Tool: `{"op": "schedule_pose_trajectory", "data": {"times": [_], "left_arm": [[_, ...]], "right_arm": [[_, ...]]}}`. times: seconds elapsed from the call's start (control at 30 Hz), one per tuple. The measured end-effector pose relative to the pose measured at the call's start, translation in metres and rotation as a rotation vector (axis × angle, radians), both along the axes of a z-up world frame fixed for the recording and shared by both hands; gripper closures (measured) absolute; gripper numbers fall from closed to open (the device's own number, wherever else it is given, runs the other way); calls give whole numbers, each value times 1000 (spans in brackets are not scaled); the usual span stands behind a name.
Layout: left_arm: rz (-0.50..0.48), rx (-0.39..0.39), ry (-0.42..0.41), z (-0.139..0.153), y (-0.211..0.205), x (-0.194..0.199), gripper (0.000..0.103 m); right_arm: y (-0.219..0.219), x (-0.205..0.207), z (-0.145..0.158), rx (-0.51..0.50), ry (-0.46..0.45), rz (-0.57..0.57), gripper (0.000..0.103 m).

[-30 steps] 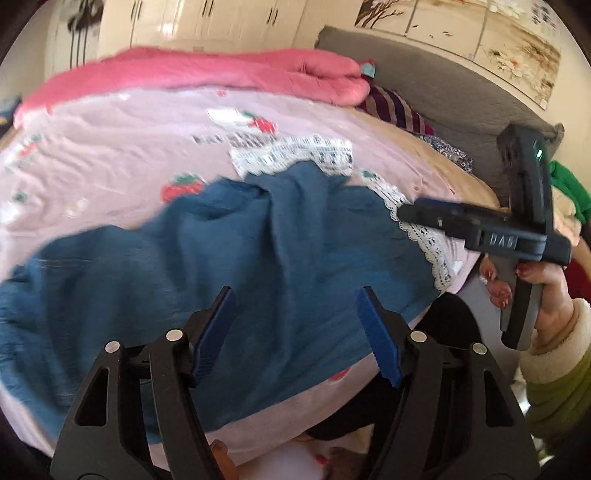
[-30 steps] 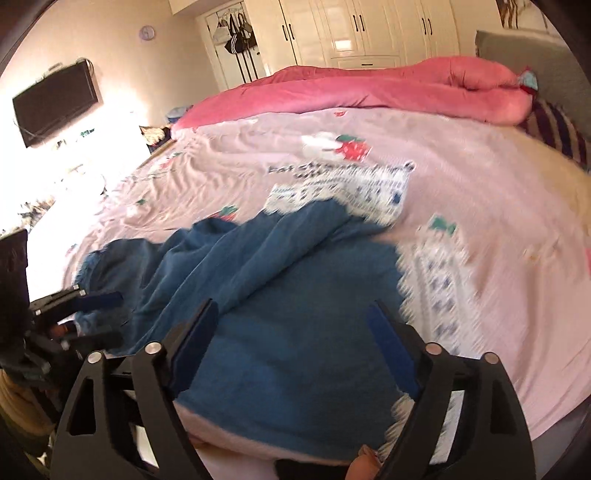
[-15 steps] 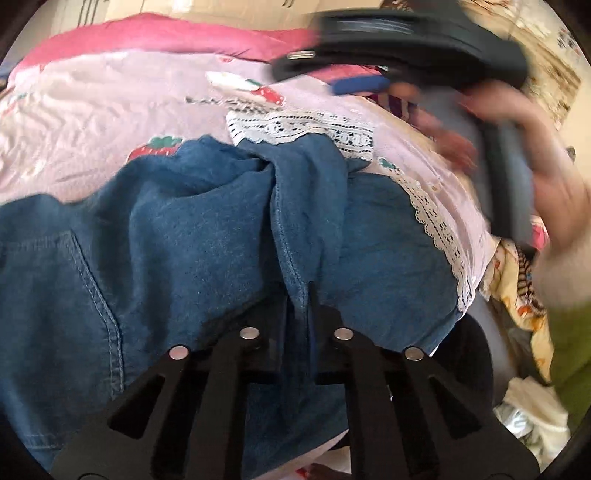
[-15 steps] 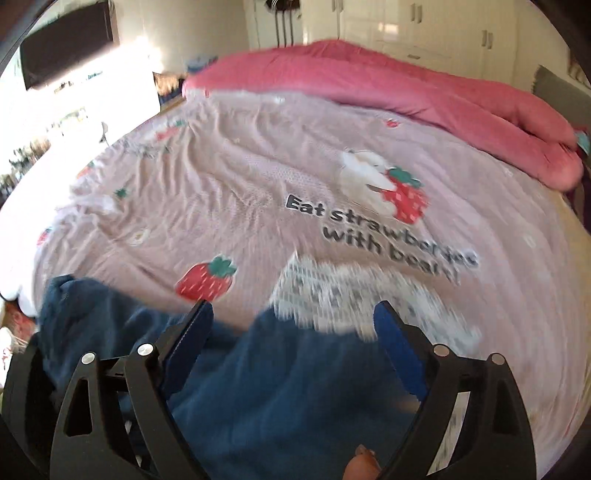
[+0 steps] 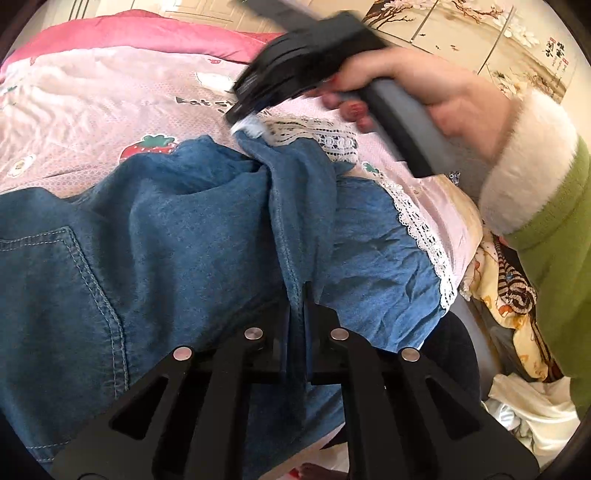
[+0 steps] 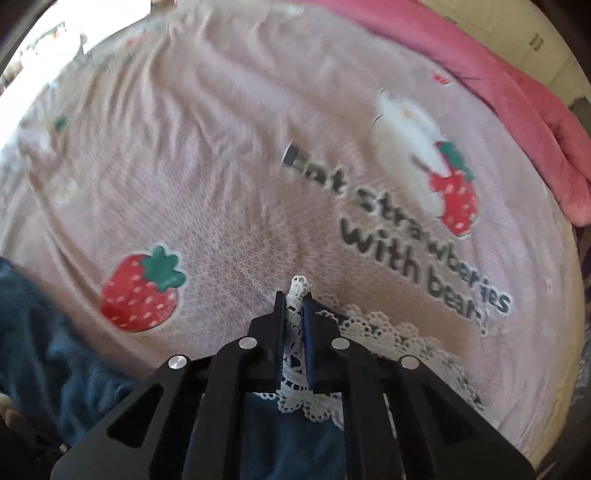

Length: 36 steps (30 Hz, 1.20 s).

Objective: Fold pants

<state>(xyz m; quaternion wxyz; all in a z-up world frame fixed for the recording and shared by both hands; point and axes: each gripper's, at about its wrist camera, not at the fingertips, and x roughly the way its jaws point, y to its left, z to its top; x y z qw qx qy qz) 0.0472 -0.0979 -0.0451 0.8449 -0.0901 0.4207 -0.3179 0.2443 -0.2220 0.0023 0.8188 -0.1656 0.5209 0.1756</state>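
A: What's the step here, starting from the bottom of the frames?

B: Both ends are pinched for the first fold. In the left wrist view the left gripper [image 5: 295,332], low centre, is clamped on a raised ridge of the denim pants [image 5: 166,236]. In the right wrist view the right gripper [image 6: 294,332] has its jaws together on the white lace hem [image 6: 295,295], which pokes out past the tips.

A: So what does the next move call for?

B: I'd say lifting both pinches together and carrying one end over the other, keeping the cloth taut so the leg doesn't bunch. The lace is thin and may slip.

A: And the pants themselves?

B: Blue denim, rumpled, spread over the lower half of the left wrist frame on the pink strawberry bedsheet [image 5: 92,122]. A stitched patch pocket [image 5: 55,280] sits at the left edge; lace trims the cuff at centre right. Higher up, the right hand [image 5: 436,85] in a green sleeve holds its gripper at the far cuff. A pink quilt [image 5: 129,33] lies along the top.
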Motion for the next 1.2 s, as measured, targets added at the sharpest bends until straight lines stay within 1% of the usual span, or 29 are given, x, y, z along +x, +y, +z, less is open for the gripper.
{"op": "schedule_pose_trajectory", "data": {"times": [0.07,0.13,0.23,0.27,0.33,0.4,0.47,0.57,0.67,0.73,0.8,0.9,0.93,0.97,1.03,1.07,1.1,1.17,1.2], "left_arm": [[4,7,-12,1,0,-1,102],[6,17,-24,2,0,-3,102],[11,31,-42,6,2,-5,102],[8,32,-44,8,1,-6,102],[6,41,-69,13,1,-10,102],[1,65,-103,20,-1,-17,102],[-5,83,-121,24,-3,-23,102],[-7,118,-141,26,-5,-30,102],[-18,146,-149,25,-7,-36,102],[-33,175,-153,24,-12,-42,102],[-54,202,-166,22,-19,-48,102],[-69,237,-158,16,-29,-51,102],[-71,243,-156,16,-31,-52,102],[-73,249,-156,16,-32,-52,102],[-73,263,-154,15,-35,-52,102],[-72,266,-153,14,-35,-53,102],[-71,270,-152,14,-35,-53,102],[-69,282,-151,13,-35,-53,102],[-67,291,-152,13,-35,-53,102]], "right_arm": [[-29,-12,22,109,-34,-51,95],[-57,-32,44,200,-94,-84,95],[-96,-64,68,290,-157,-149,95],[-109,-74,72,308,-174,-171,95],[-142,-102,78,382,-195,-214,95],[-159,-123,79,426,-206,-237,95],[-180,-147,75,481,-210,-261,95],[-202,-181,52,524,-193,-278,95],[-216,-207,29,525,-176,-283,91],[-227,-222,8,540,-141,-308,89],[-233,-233,-4,556,-129,-318,87],[-237,-245,-20,579,-114,-318,76],[-237,-247,-25,581,-104,-328,68],[-238,-249,-28,586,-98,-331,63],[-237,-254,-30,600,-112,-324,63],[-235,-255,-30,598,-123,-319,63],[-234,-256,-29,598,-130,-313,65],[-234,-256,-30,610,-120,-299,95],[-236,-257,-30,602,-116,-303,95]]}}
